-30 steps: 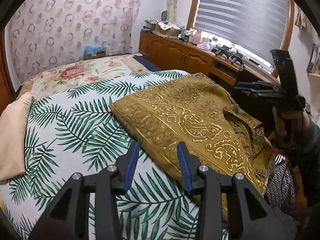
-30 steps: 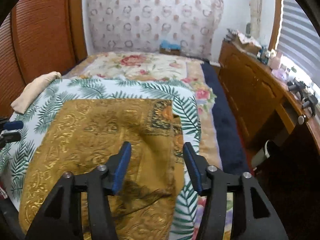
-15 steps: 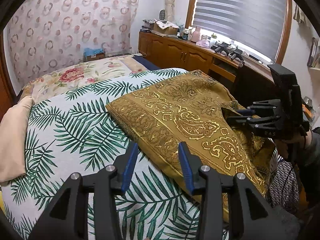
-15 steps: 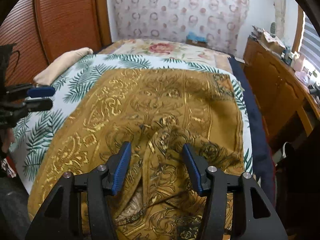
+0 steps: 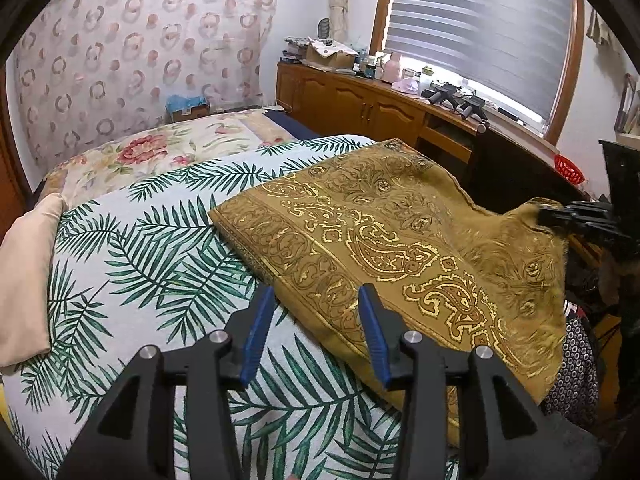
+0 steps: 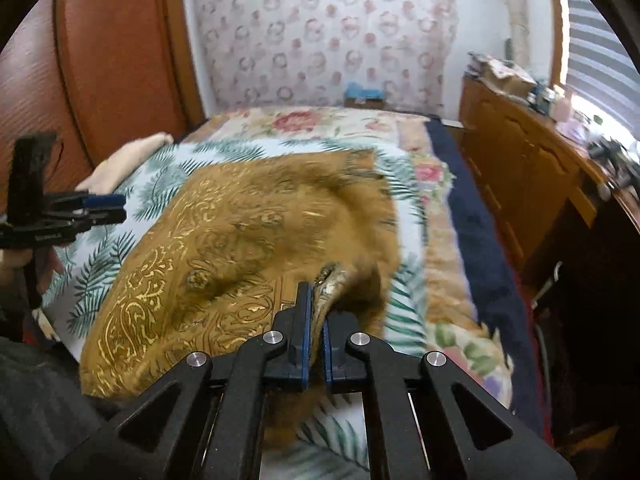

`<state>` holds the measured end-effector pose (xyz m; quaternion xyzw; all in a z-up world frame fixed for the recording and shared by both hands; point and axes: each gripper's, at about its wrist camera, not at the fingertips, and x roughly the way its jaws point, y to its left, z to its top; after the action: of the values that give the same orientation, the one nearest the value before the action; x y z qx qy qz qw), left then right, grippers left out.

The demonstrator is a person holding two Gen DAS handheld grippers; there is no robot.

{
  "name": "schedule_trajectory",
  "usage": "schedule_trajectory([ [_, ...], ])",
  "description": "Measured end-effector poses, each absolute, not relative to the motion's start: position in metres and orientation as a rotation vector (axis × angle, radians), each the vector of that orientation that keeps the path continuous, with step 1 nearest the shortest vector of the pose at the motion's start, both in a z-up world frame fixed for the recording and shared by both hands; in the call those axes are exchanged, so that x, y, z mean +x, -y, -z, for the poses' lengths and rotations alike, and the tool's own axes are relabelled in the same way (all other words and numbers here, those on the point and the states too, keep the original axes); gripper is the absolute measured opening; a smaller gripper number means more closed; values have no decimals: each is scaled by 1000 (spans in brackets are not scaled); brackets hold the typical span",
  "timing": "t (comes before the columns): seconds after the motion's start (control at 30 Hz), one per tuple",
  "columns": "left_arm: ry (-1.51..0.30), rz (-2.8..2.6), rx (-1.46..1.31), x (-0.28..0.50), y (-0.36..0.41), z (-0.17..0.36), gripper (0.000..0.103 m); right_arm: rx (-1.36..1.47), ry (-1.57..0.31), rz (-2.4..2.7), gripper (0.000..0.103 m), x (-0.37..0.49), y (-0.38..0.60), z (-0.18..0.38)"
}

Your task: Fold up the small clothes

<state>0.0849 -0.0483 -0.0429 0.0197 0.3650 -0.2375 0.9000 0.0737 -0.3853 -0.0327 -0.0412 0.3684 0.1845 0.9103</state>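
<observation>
Mustard-gold paisley-printed cloth garment: near right edge now pinched by the right gripper, jaws just closed. Left gripper unclenched, empty. Fold can begin.

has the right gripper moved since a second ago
Yes. In the left wrist view the right gripper has dropped from window height onto the gold cloth, its jaws closing to pinch an edge.

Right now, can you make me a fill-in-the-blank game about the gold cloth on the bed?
1. The right tool is ___ on a corner of the gold cloth.
2. The left tool holds ___.
3. The bedspread under the cloth is printed with green ___.

Missing words: shut; nothing; leaves
</observation>
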Motion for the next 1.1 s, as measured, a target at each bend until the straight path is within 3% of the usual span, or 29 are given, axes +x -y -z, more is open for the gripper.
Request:
schedule_trajectory([
  [0.17,-757,487,40,87,50,44,43,-76,-770,-363,2,60,410,23],
  [0.3,-759,482,36,89,48,45,43,-85,-747,-326,24,51,417,10],
  [0.37,-760,480,32,90,48,46,43,-95,-746,-327,26,48,417,5],
  [0.47,-766,474,27,96,47,48,44,-93,-739,-340,40,46,417,1],
  [0.83,-806,442,34,145,46,58,44,-102,-718,-370,42,88,400,6],
  [1.1,-853,397,-1,187,41,74,44,-109,-751,-389,56,164,392,29],
])
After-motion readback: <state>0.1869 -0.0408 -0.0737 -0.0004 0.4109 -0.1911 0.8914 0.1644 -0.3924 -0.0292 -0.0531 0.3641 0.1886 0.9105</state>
